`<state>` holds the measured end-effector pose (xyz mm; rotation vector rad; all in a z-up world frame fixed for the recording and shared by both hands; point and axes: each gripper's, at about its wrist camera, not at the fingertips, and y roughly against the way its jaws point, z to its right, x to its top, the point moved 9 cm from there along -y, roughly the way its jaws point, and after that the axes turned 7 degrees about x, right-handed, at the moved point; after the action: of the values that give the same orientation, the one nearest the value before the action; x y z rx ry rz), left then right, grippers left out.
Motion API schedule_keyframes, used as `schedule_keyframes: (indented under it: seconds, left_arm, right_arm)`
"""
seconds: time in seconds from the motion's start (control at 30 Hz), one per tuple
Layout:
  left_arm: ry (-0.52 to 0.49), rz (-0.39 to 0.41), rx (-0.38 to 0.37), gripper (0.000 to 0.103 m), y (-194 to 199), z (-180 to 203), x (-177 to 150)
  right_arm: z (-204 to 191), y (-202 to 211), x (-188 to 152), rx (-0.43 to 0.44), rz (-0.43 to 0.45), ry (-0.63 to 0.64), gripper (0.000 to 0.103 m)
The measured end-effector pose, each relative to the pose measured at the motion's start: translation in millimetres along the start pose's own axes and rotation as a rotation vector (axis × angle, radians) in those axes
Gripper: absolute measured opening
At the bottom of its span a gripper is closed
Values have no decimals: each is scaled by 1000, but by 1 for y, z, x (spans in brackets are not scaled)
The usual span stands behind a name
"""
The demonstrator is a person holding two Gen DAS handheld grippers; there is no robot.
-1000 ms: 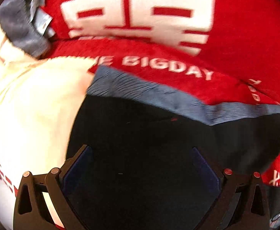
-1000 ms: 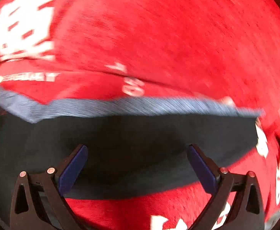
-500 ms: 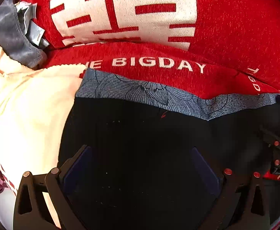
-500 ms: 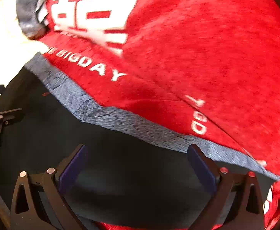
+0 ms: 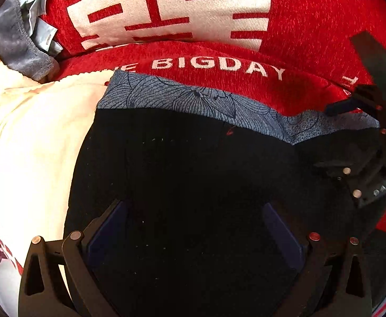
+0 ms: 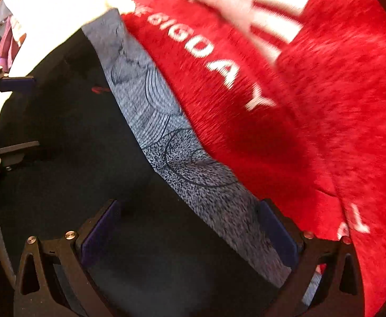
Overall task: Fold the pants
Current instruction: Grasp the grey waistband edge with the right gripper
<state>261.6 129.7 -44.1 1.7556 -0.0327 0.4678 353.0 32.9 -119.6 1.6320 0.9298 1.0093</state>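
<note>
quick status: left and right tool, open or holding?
Left tool: open, over the pants, gripping nothing.
Right tool: open, over the pants' grey band.

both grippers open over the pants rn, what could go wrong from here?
1. The left hand-held gripper and right hand-held gripper sit close over the black pants; they may collide.
2. The pants lie on the red blanket; a deep pinch could grab both layers.
3. The cream cloth abuts the patterned waistband and might get caught.
</note>
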Motion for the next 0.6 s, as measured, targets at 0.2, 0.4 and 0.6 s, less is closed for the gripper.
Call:
schedule_keyframes:
  seconds: [0.2, 0.4, 0.6]
  left_arm:
    - [10, -11, -1, 103, -5, -1, 0]
    - [7, -14, 3, 103, -6, -1, -1]
    - [31, -20, -2, 103, -6, -2, 1]
  right_arm:
    - [4, -11, 10, -15, 15, 36, 103]
    - [6, -17, 19, -24, 10, 32, 100]
    - [-35, -11, 26, 6, -20, 113, 27]
